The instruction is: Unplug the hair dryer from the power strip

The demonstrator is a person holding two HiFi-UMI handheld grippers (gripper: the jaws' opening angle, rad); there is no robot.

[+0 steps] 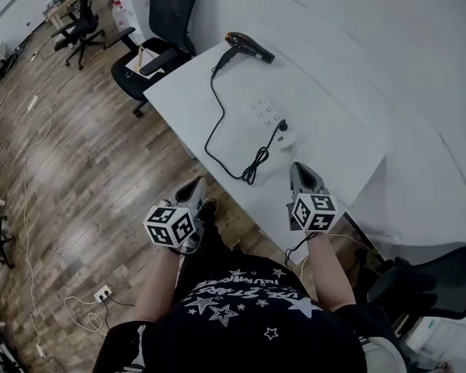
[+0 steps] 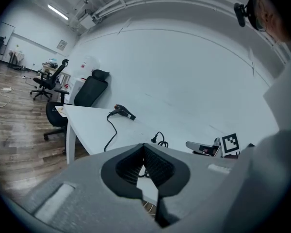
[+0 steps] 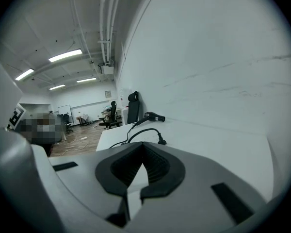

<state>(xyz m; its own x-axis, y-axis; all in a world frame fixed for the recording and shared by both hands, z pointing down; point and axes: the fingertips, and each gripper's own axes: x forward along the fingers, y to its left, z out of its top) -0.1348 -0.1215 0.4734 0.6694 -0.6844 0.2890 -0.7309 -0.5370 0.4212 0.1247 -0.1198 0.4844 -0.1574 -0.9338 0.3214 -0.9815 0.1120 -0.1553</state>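
We see a black hair dryer (image 1: 248, 47) with a bronze-toned barrel lying on its side, well beyond the power strip (image 1: 266, 113), near the far corner of the table. Its black cord (image 1: 214, 123) runs down to the left of the strip, bunches in a small coil just short of it, then curves up. The plug (image 1: 281, 126) sits at the strip's near right end. We can't tell whether it is seated in a socket. The strip is white with several outlets and lies flat.

Left gripper (image 1: 196, 186): on the near side of the strip and off to its left, past the table edge, jaws closed tip to tip, nothing in them. Right gripper (image 1: 299, 169): near side of the strip, over the table's near edge, jaws also closed and empty.

The strip rests on a plain white table (image 1: 194, 92), which has a white wall (image 1: 357, 45) running along its right side. Beyond and left of the strip a black office chair (image 1: 167, 14) stands at the table's far end. Left of the strip is wood plank floor (image 1: 78, 169) with white cables (image 1: 31, 146) trailing across it, and further back are another chair (image 1: 81, 22) and desks.
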